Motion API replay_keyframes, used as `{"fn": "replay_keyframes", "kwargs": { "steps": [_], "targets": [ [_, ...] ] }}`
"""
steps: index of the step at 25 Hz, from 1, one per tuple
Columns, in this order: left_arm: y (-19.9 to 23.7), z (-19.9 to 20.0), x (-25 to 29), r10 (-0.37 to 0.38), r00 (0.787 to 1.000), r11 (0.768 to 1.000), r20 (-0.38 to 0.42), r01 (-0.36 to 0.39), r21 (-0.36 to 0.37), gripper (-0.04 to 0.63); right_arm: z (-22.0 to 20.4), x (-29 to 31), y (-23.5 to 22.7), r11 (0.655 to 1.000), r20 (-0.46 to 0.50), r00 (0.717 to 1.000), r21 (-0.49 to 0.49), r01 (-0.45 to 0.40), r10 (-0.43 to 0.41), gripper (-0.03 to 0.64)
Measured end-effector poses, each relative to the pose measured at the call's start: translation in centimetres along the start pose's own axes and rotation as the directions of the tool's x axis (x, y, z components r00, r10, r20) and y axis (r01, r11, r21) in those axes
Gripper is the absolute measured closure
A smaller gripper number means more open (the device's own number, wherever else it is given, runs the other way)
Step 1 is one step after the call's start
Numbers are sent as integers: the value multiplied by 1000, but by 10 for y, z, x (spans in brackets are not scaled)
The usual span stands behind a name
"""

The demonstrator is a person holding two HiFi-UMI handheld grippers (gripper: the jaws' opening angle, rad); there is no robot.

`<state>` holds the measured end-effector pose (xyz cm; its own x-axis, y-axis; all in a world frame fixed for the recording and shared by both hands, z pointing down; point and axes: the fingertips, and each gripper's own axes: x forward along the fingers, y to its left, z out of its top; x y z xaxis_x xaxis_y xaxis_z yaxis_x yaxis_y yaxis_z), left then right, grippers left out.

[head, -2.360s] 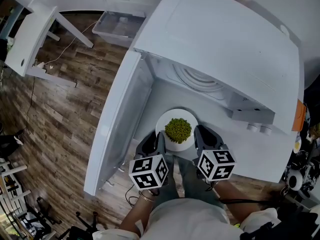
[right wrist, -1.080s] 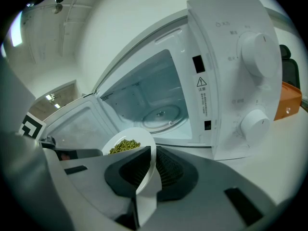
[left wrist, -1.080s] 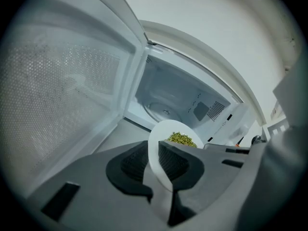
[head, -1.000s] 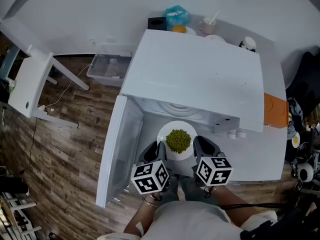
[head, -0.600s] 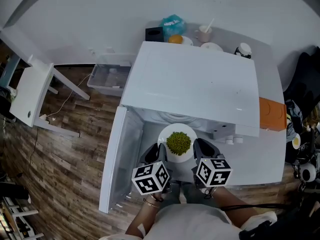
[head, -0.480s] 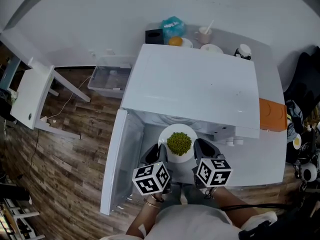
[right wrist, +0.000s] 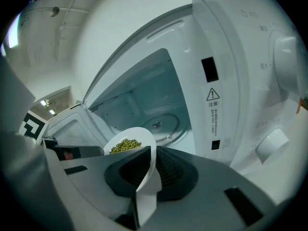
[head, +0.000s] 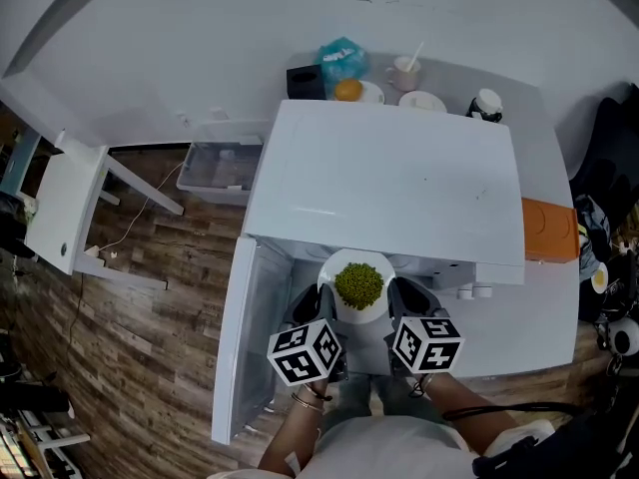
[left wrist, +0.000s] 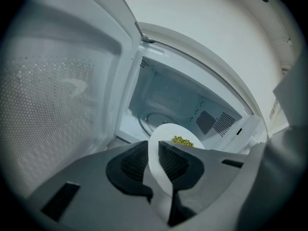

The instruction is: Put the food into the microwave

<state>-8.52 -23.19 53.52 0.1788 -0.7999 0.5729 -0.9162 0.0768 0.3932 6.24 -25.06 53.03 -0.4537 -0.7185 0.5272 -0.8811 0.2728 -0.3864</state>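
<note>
A white plate (head: pixel 344 260) heaped with green peas (head: pixel 359 285) hangs level at the mouth of the white microwave (head: pixel 384 183). The microwave's door (head: pixel 240 347) stands swung open to the left. My left gripper (head: pixel 318 295) is shut on the plate's left rim, and my right gripper (head: pixel 396 289) is shut on its right rim. The left gripper view has the plate (left wrist: pixel 163 177) pinched edge-on in the left gripper (left wrist: pixel 159 165), with the cavity and its turntable (left wrist: pixel 153 120) beyond. In the right gripper view the right gripper (right wrist: pixel 149 170) clamps the plate (right wrist: pixel 140 139), and the peas (right wrist: pixel 124 145) and turntable (right wrist: pixel 161 124) show ahead.
The microwave's control panel with knobs (right wrist: pixel 288 64) lies right of the opening. Behind the microwave stand a blue bag (head: pixel 342 56), an orange (head: pixel 347 90) and a cup (head: pixel 406 68). A white table (head: pixel 60 203) and a clear bin (head: pixel 222 163) stand on the wood floor at left.
The plate, held by both grippers, has moved forward so its far rim now sits under the microwave's top front edge. The head view has pulled back and shows more of the counter.
</note>
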Motion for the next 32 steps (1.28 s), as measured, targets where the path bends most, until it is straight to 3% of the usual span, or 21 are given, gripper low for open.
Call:
{"fn": "replay_keyframes", "kwargs": {
  "steps": [19, 32],
  "targets": [
    [20, 24, 43, -18, 998, 999, 68, 20, -29, 526, 15, 43, -3, 997, 82, 996, 63, 39, -44, 571],
    [13, 31, 66, -65, 990, 995, 127, 55, 79, 526, 19, 52, -15, 990, 141, 982, 83, 118, -128, 571]
  ]
}}
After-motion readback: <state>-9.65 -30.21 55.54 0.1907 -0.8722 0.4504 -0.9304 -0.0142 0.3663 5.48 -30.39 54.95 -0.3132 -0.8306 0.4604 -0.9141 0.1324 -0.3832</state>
